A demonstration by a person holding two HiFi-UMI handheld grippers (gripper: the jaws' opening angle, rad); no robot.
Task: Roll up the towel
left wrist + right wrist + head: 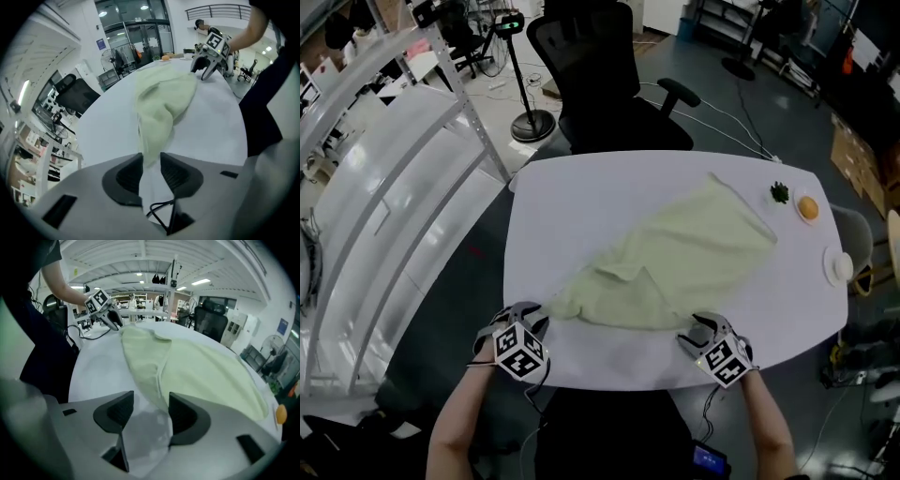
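Observation:
A pale green towel [675, 262] lies crumpled and spread slantwise on the white table [581, 192], running from the near left to the far right. My left gripper [530, 313] is at the towel's near left corner. In the left gripper view the corner of the towel [159, 103] runs into the narrow gap, and the left gripper [151, 159] is shut on it. My right gripper [701, 330] stands at the towel's near edge. In the right gripper view the right gripper [151, 401] is open, with the edge of the towel [201, 376] beside its right-hand pad and bare table in the gap.
An orange [808, 208], a small dark green thing [780, 193] and a white round disc [839, 266] sit near the table's right edge. A black office chair [600, 84] stands behind the table. A white metal rack [384, 187] runs along the left.

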